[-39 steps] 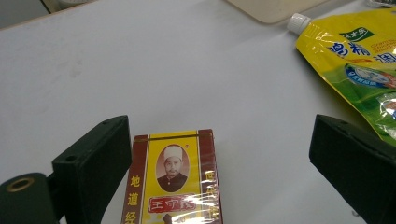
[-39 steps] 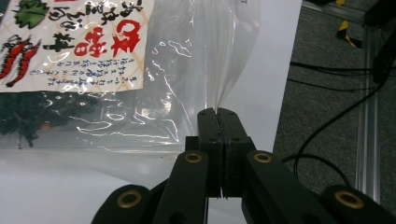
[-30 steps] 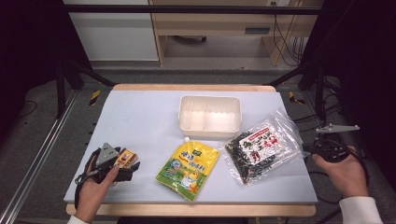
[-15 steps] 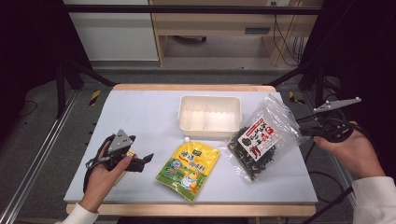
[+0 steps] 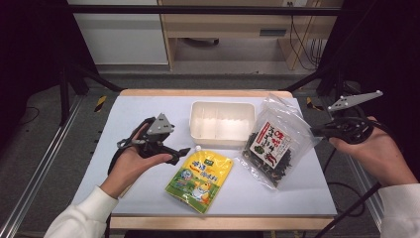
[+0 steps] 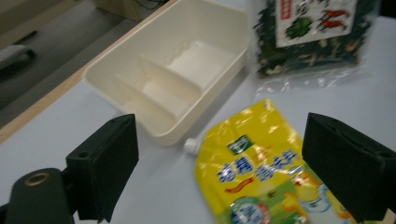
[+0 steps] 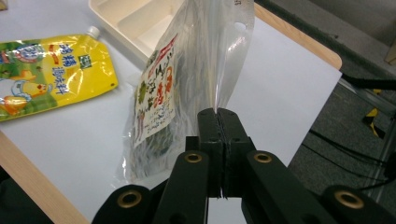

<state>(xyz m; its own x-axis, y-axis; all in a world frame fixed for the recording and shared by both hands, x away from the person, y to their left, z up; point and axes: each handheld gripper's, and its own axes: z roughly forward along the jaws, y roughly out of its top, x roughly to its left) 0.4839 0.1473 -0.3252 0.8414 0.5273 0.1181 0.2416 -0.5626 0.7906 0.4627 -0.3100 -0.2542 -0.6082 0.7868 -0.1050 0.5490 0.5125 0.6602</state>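
Two grippers are at work over the table (image 5: 148, 106), and the scene is taken from left to right. At the left, the left gripper (image 5: 171, 154) is held just above the table with its jaws spread wide and nothing between them; in the left gripper view the yellow pouch (image 6: 261, 177) is seen lying flat between and beyond the jaws, its white spout (image 6: 191, 145) pointing at the white tray (image 6: 159, 79). The pouch is judged soft, fairly heavy with liquid and slippery, so it would best be taken by the stiff spout or by the flat sealed edge rather than across the bulging middle.

In the middle, the tray (image 5: 223, 124), divided into compartments, is seen empty and rigid; its rim would offer a firm hold.

At the right, the seaweed bag (image 5: 275, 144) is tilted up off the table at its right side, its lower left end resting beside the pouch and just beside the tray. The right gripper (image 7: 218, 116) is clamped on the clear edge of the bag. The bag is judged light, crinkly and slick, with brittle dried contents, so the empty film border is the right place to pinch. A slip or swing is possible, since the hold is at one edge only
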